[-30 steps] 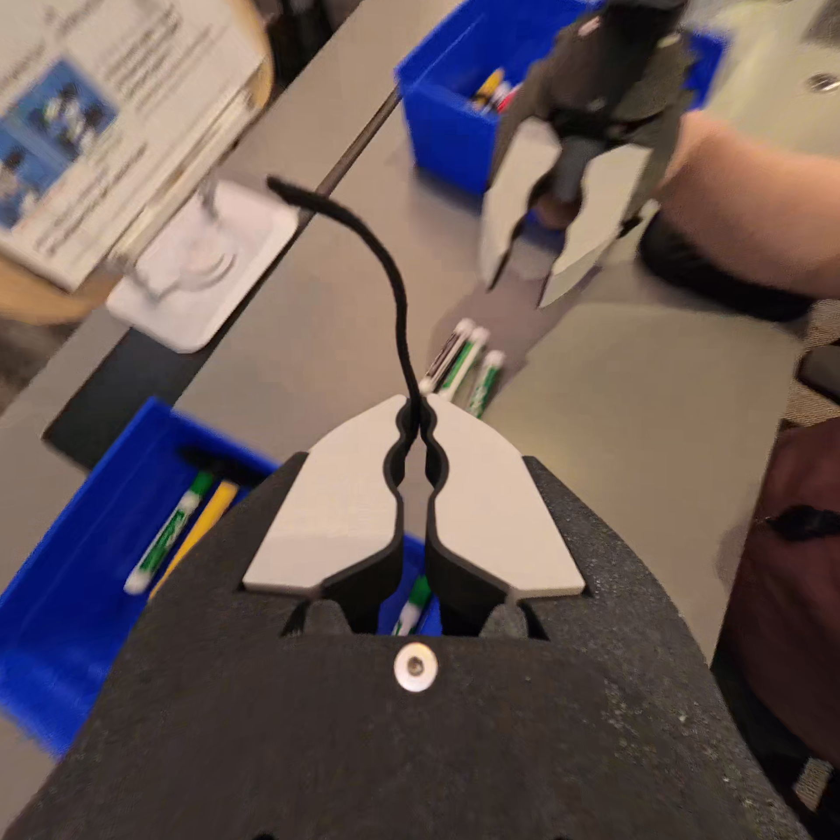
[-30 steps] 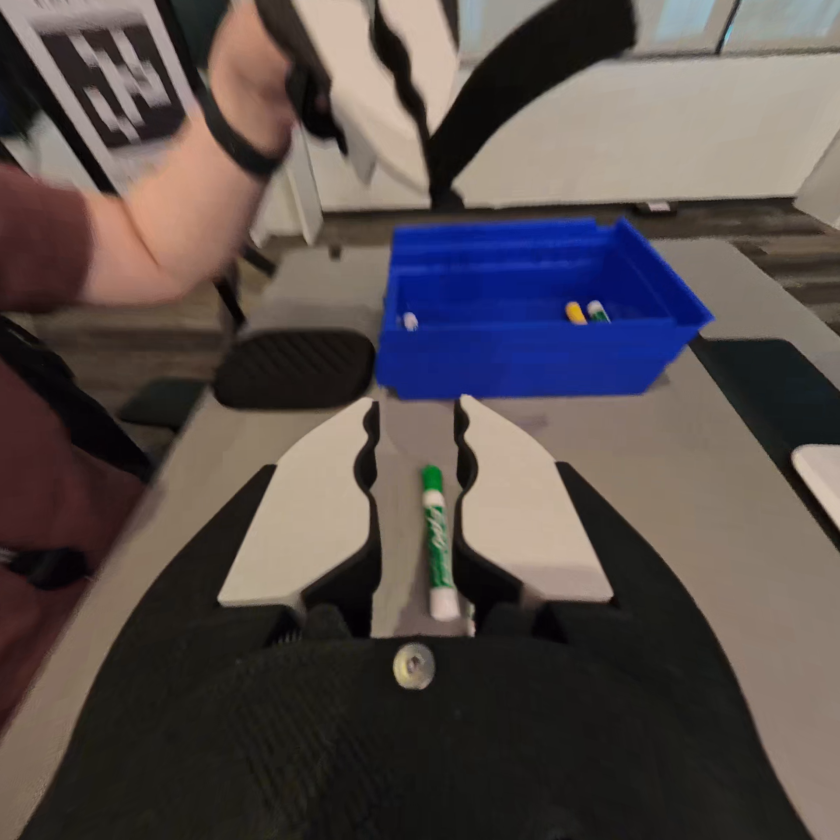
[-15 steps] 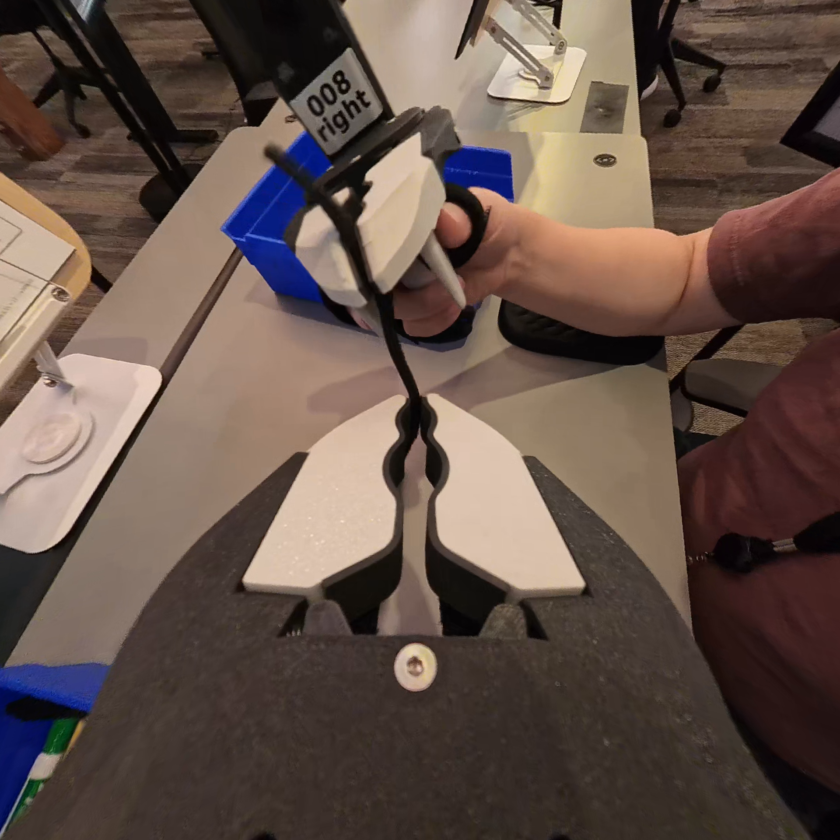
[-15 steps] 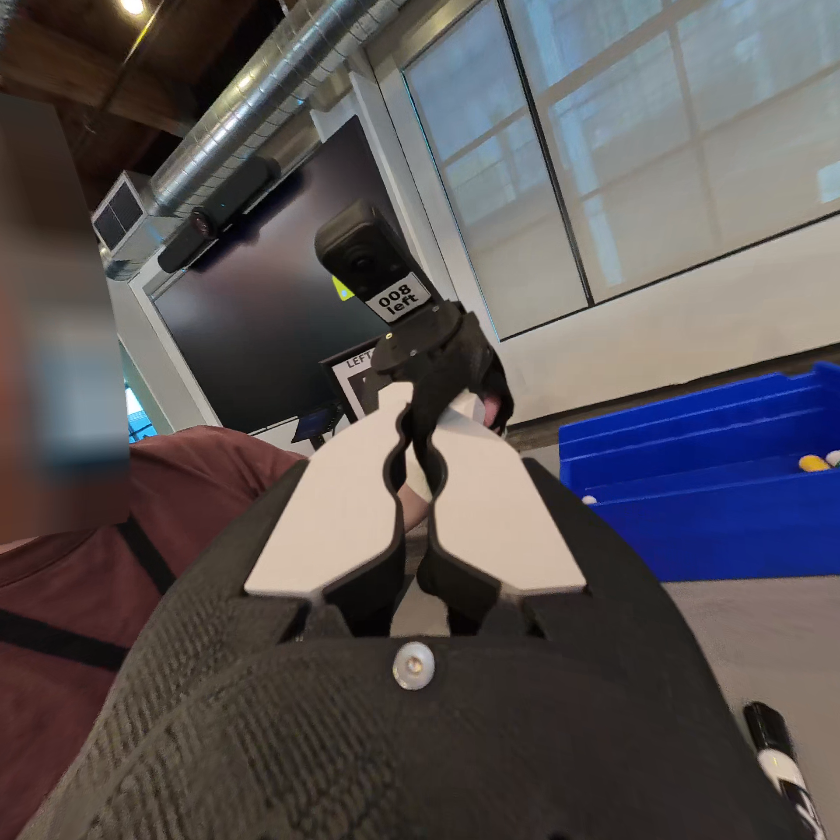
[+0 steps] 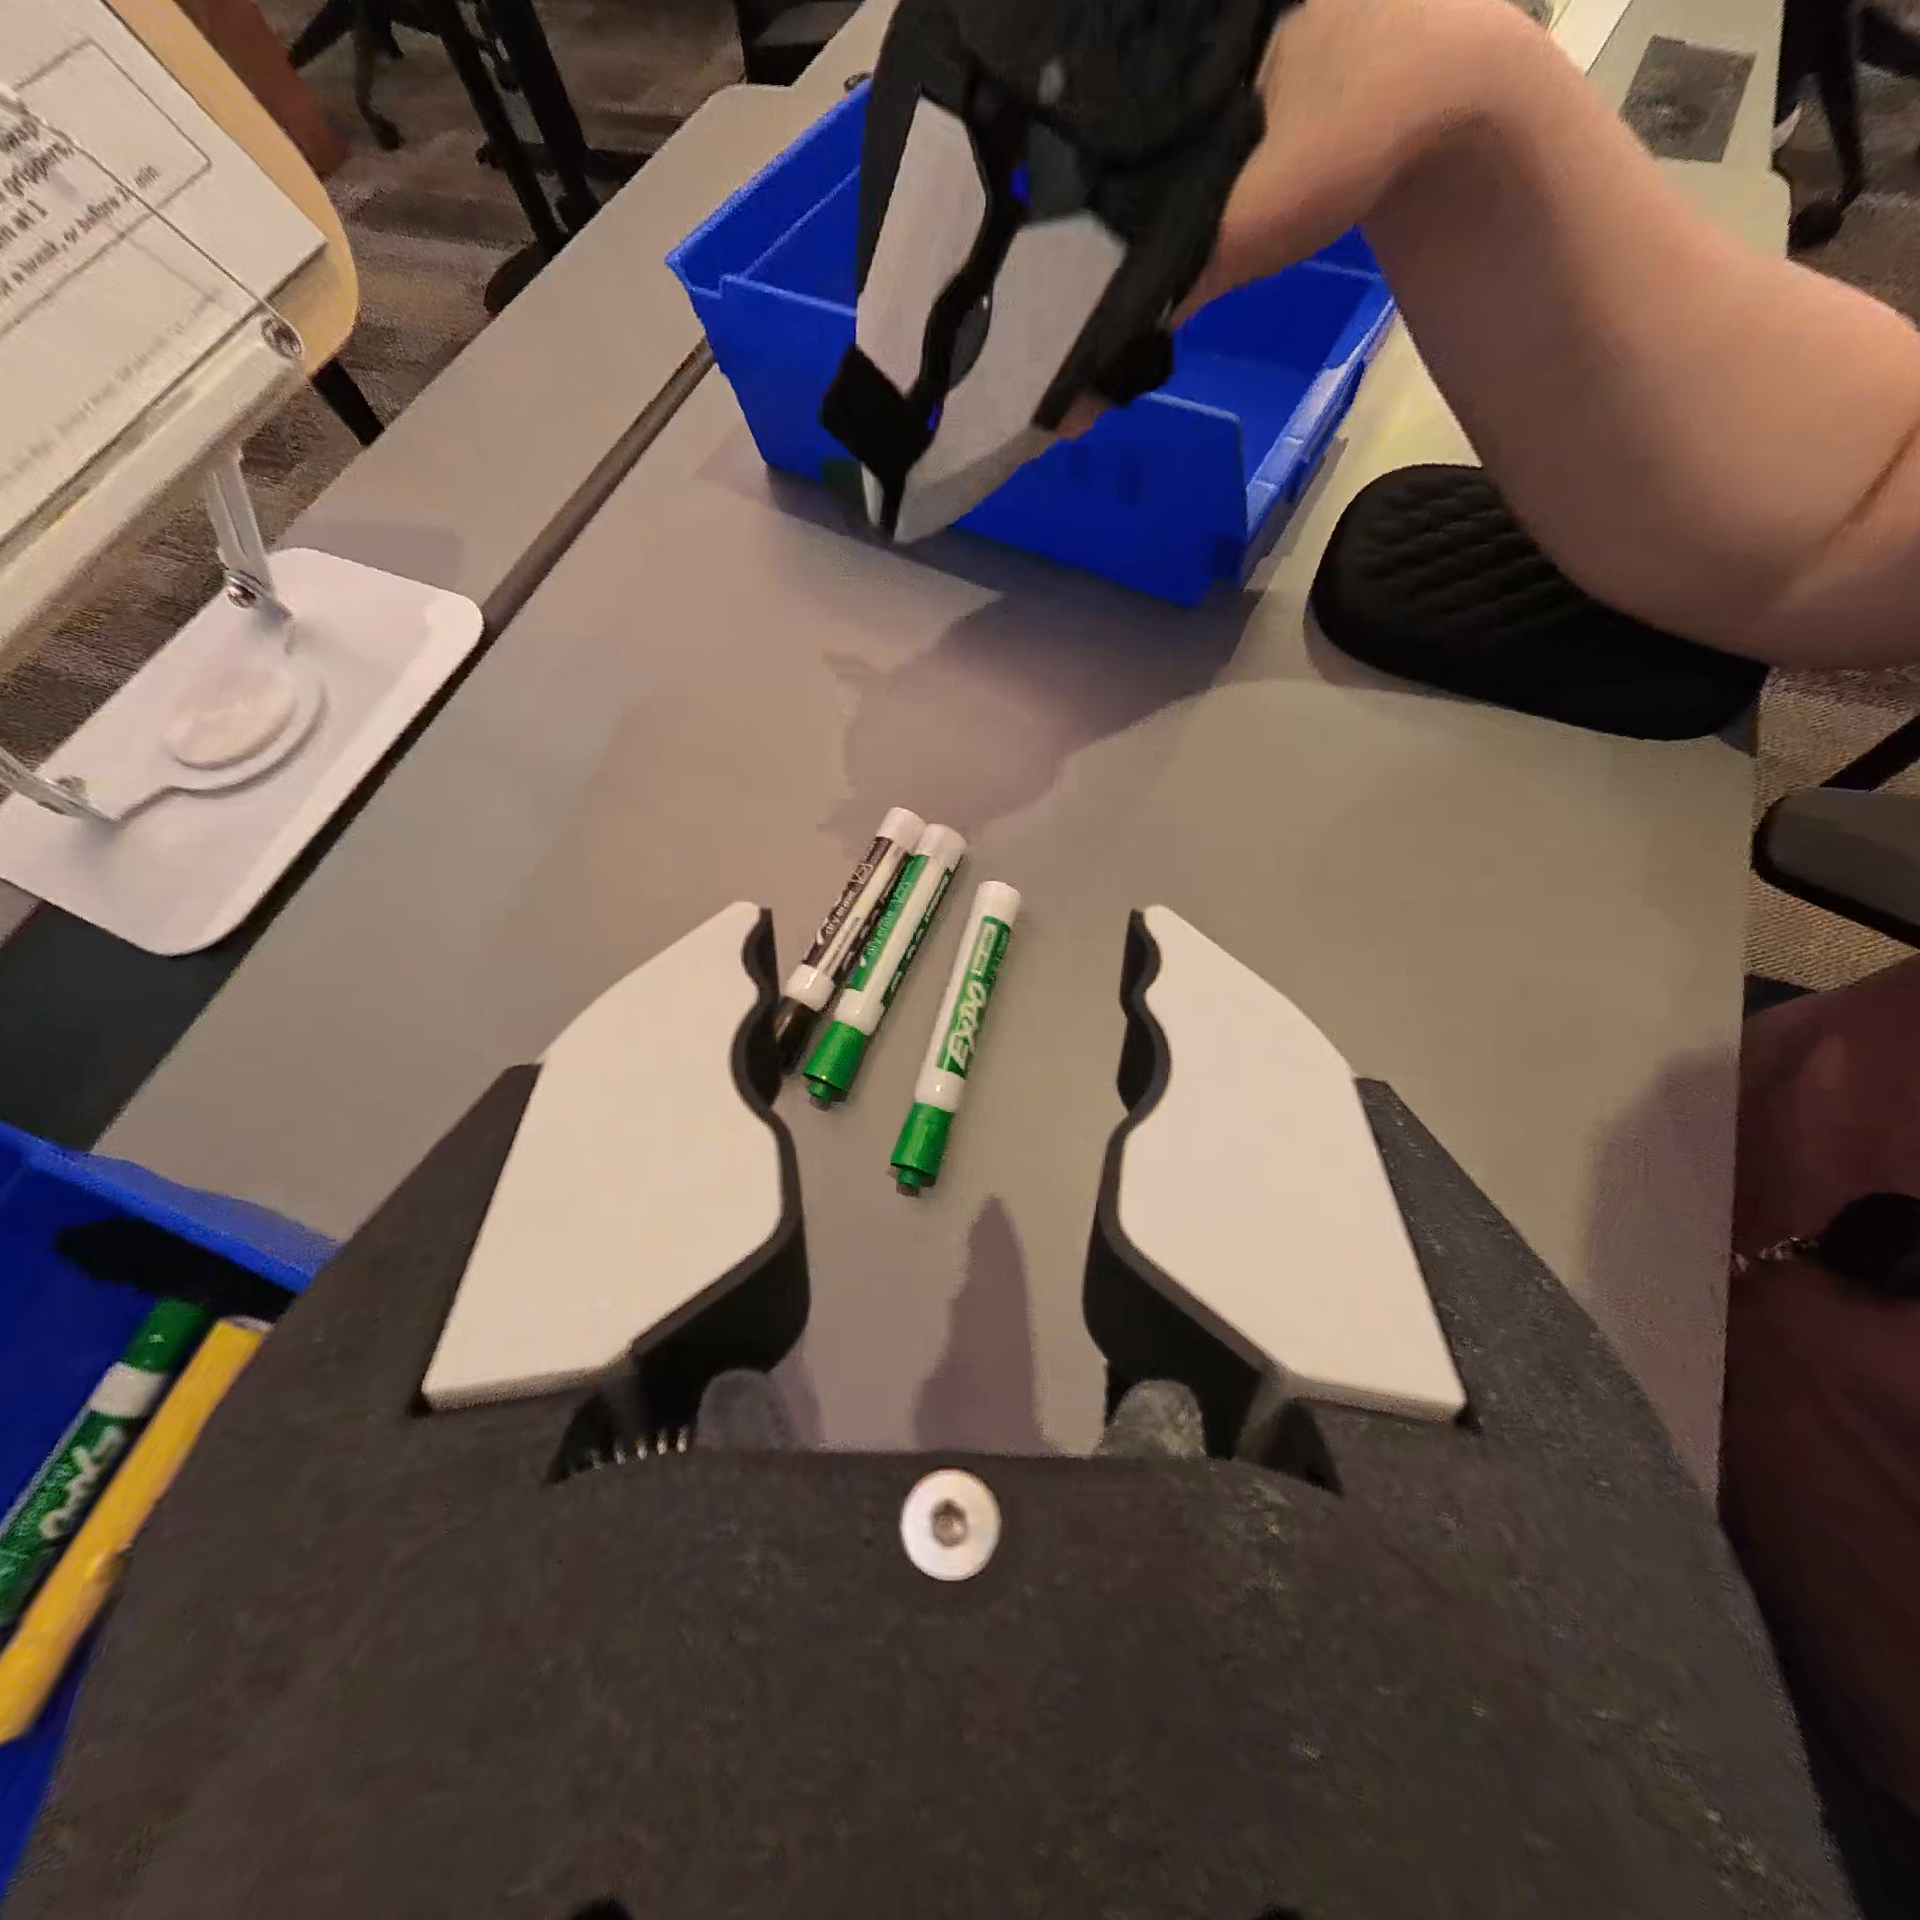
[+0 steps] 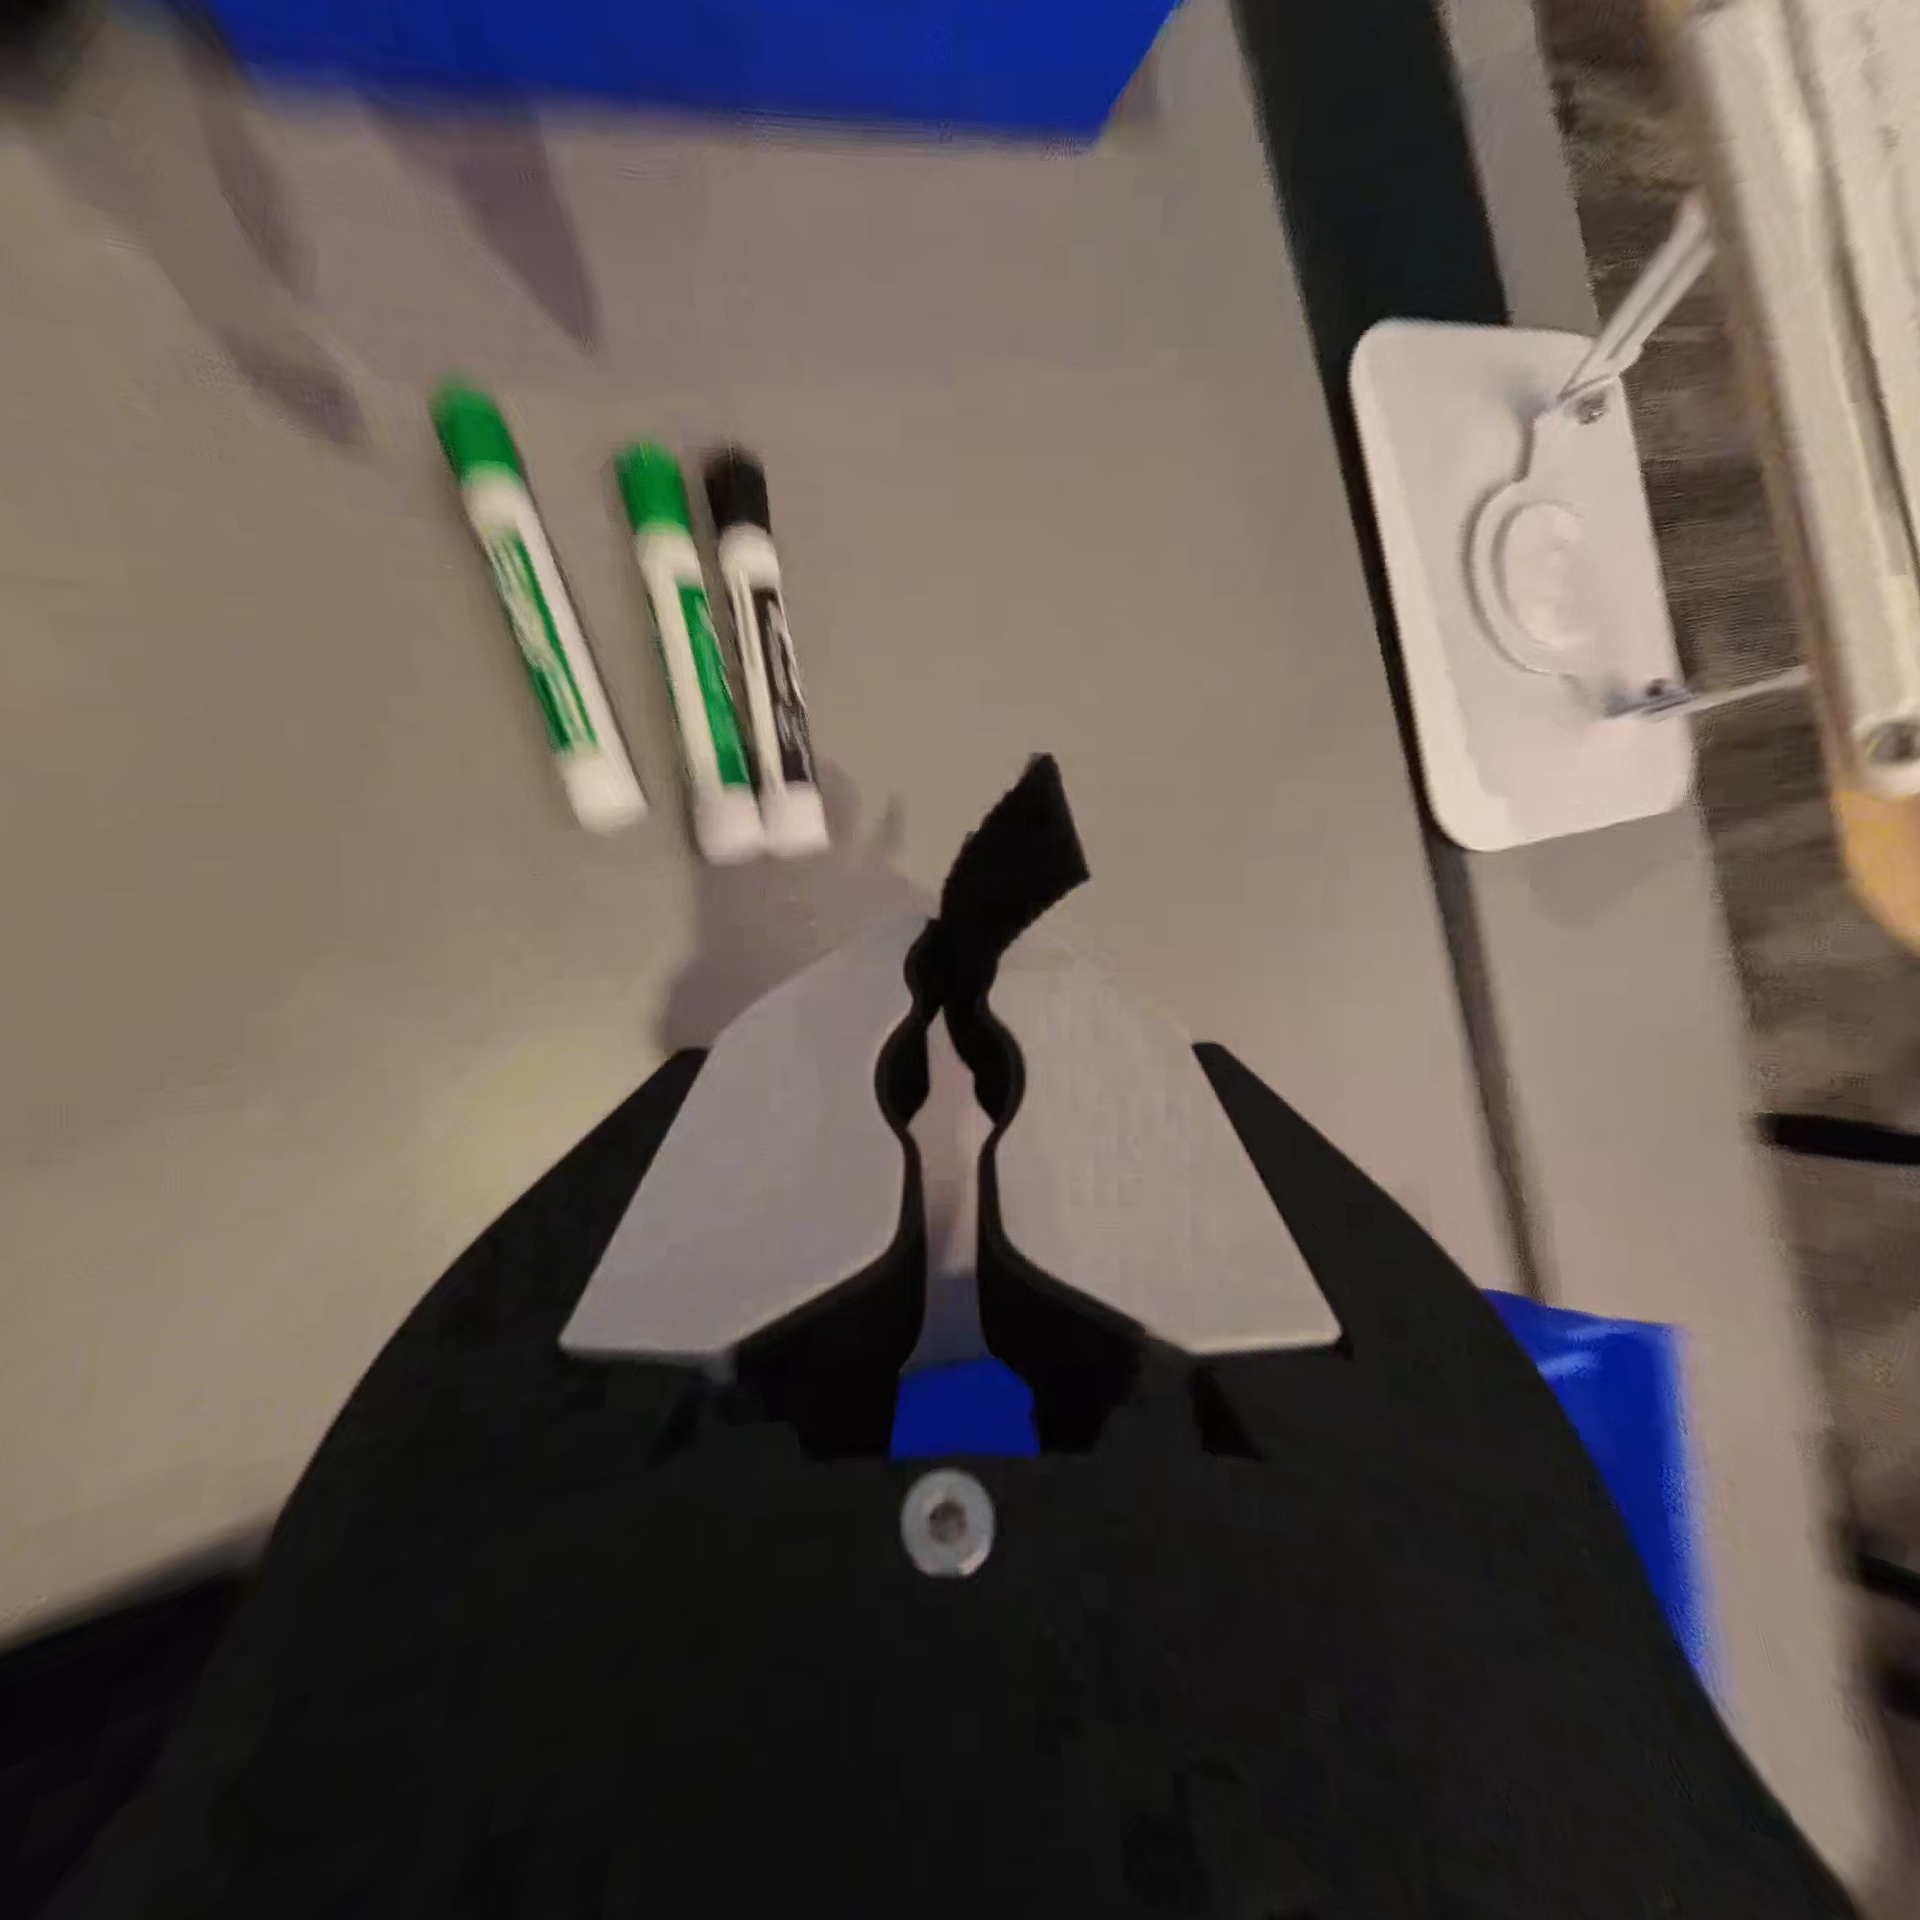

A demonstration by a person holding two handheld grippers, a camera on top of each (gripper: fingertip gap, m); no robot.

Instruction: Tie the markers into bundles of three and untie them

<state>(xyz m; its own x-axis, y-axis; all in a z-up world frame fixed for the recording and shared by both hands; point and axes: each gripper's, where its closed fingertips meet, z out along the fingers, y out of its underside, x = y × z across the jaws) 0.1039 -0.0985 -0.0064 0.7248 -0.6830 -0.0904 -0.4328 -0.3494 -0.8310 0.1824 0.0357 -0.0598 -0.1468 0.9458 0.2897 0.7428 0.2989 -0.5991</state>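
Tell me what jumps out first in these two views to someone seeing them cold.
Three markers lie loose on the grey table, two green and one black, right ahead of the open left hand-held gripper. The right hand-held gripper is shut on a black strap, held above the table. A blue bin sits at the far end behind it.

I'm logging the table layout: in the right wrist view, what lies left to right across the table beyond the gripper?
Lone green marker → green marker → black marker touching it → black strap in the right gripper → white stand base.
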